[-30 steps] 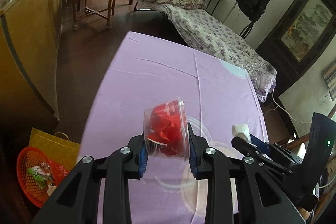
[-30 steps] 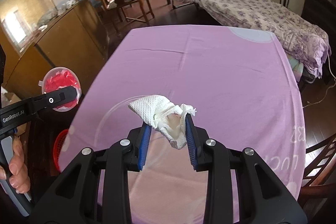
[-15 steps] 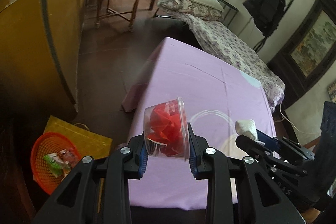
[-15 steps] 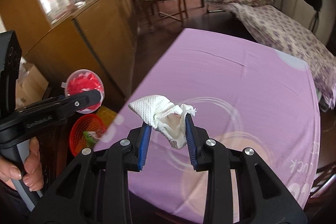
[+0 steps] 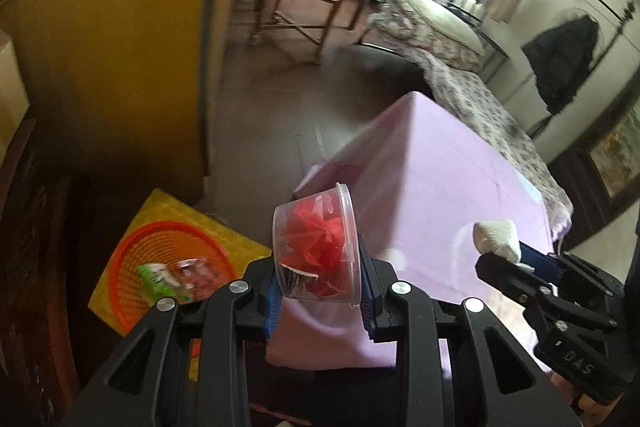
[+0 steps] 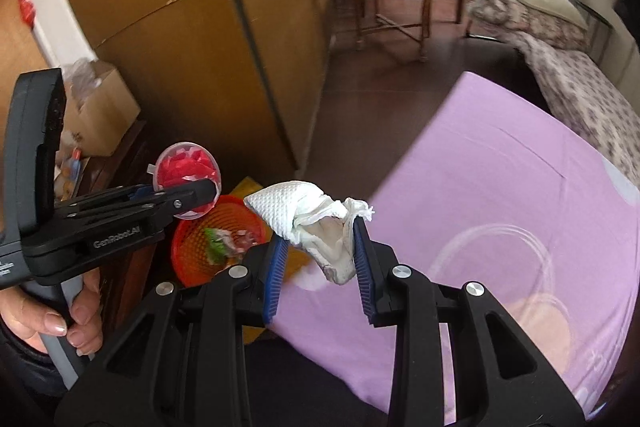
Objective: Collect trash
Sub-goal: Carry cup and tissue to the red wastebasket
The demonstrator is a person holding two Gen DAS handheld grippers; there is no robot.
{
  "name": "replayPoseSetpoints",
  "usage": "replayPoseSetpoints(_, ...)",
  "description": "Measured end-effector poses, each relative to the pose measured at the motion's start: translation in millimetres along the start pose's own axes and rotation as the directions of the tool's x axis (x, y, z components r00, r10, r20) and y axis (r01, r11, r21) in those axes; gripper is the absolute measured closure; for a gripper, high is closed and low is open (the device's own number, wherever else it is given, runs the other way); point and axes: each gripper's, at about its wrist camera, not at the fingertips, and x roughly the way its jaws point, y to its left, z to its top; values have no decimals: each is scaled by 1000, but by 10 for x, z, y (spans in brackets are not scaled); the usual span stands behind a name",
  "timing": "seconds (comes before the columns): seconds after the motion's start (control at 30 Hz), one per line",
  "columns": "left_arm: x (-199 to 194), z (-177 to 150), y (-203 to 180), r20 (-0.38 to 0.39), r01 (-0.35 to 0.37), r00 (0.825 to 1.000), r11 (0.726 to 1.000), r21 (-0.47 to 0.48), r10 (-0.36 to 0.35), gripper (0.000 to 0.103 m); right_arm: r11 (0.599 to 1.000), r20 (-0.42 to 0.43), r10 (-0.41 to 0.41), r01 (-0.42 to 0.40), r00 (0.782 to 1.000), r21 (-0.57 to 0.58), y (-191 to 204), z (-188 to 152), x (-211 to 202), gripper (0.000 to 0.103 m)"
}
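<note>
Both swung toward orange basket (image 6: 218, 241); "GenRobot.AI" left hand-held gripper (image 5: 318, 285) clamps cup (image 5: 316, 247), right hand-held gripper (image 6: 320, 259) tissue (image 6: 308, 215).

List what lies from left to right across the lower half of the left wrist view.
Orange basket with wrappers on the yellow bag → clear cup of red scraps in the left claw → purple tablecloth → white paper wad in the right claw.

The left gripper (image 5: 318, 281) clamps a clear plastic cup (image 5: 316, 247) of red scraps, tipped sideways. Below left, an orange basket (image 5: 160, 263) sits on a yellow bag (image 5: 168, 211), holding what may be wrappers. At right, the right gripper (image 5: 516, 263) pinches a white tissue (image 5: 496, 235) over the purple tablecloth (image 5: 452, 187).
</note>
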Motion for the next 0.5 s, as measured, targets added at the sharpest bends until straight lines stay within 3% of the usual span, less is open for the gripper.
replayPoseSetpoints(0.5, 160, -175, 1111, -72, -120, 991, 978, -171, 109, 71, 976, -156, 109, -136, 982, -173, 1037, 322, 782, 70)
